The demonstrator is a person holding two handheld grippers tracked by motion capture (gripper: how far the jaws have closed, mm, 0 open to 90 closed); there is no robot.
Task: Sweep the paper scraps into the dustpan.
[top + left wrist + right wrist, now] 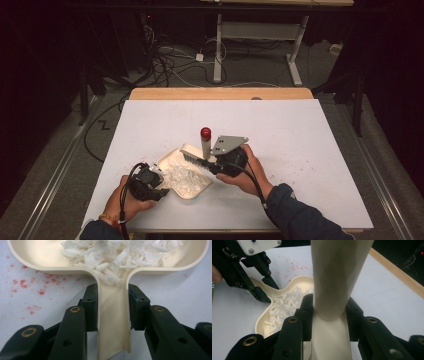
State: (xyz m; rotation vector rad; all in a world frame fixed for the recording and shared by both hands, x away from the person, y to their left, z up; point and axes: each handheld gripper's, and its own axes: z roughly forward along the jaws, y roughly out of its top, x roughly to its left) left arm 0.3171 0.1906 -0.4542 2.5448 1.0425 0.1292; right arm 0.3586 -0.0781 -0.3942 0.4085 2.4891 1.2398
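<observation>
The left claw (pixel 156 176) is pressed on the handle (pixel 113 322) of a cream dustpan (pixel 192 192). In the left gripper view its two black jaws stand on both sides of this narrow handle and touch its walls, so the claw pinches the handle. The dustpan lies flat on the white surface (pixel 300 130), near the front edge and a little left of the middle. Inside the pan there is a heap of white shreds (pixel 181 178), and some of them reach down to the place where the handle begins.

The right claw (pixel 209 167) pinches a small brush (pixel 203 147) by its cream handle. In the right gripper view the jaws close on this handle from both sides, at the place where the round handle meets its wider base. In the high view the brush stands almost upright, with a red cap (pixel 205 133) on top and dark bristles (pixel 192 159) at the bottom. The bristles are at the far rim of the dustpan, just beside the shreds; if they touch the rim I cannot tell. A grey three-cornered plate (pixel 228 145) sits on top of the right gripper.

Small red specks (pixel 23 285) lie scattered on the surface beside the pan. Behind the white sheet a wooden edge (pixel 220 93) of the surface shows
</observation>
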